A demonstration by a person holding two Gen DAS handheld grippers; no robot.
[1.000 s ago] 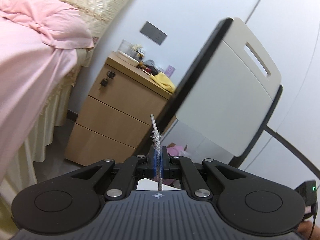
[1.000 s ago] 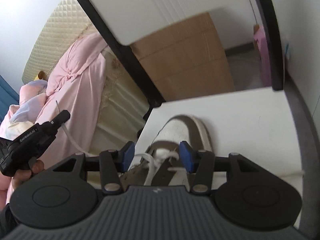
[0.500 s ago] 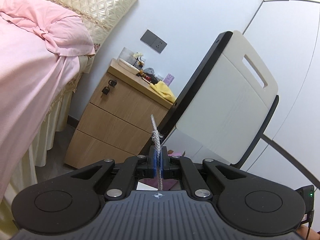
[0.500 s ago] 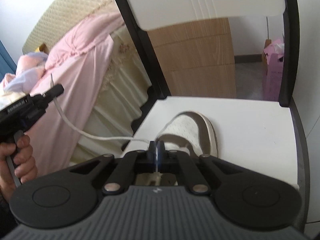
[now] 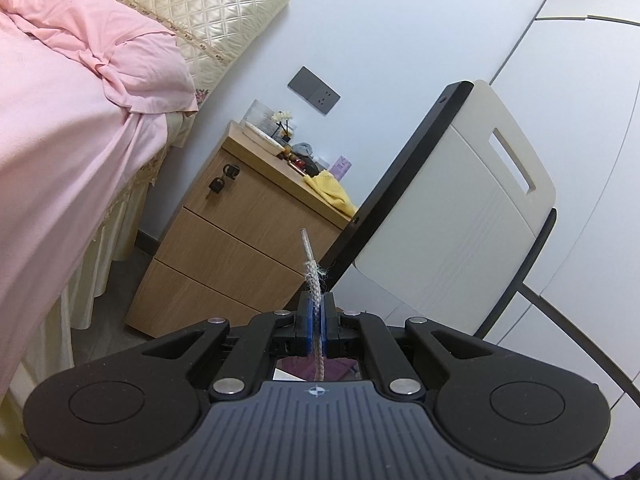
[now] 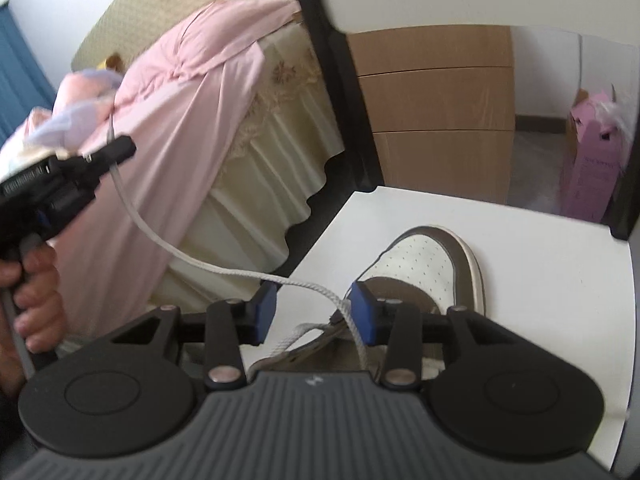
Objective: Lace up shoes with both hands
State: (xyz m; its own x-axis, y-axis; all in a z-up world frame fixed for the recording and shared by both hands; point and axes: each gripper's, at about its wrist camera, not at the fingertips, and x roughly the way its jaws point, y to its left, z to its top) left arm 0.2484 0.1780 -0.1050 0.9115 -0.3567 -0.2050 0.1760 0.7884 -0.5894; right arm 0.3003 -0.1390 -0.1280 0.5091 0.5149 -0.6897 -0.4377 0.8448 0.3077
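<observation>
The right hand-held gripper (image 6: 312,312), clamped shut on the shoelace (image 6: 224,270) half a second ago, now stands with its blue pads apart and opening. The cord runs loose through the gap, lying close along the right-hand pad without being pinched. Meanwhile the left hand-held gripper (image 5: 316,312) stays closed on the lace's free end, as it was a second ago, with the frayed tip and clear plastic aglet (image 5: 305,240) poking up past its pads. Seen from the right wrist, it is held out over the side of the bed (image 6: 168,128) by a person's hand (image 6: 34,292), and the lace sags in a shallow curve between it and the shoe (image 6: 424,268).

The release likely means one pull-through is finished, and the right gripper is free to take a new hold nearer the eyelets. The lacing looks far from done, since only a few strands cross the tongue.

The shoe sits on the white seat of a chair (image 6: 552,288), toe pointing away. Its toe box is white and perforated, ringed by smooth brown panels above a pale rubber sole. The lace is a round braided off-white cord, limp enough to droop under its own weight and fuzzy where the weave has worn. The chair has a hard, glossy seat and a black frame. Behind it stand a wood-grain drawer cabinet (image 6: 436,112) and the bed, with soft pink bedding and a quilted gold headboard (image 5: 208,4).
</observation>
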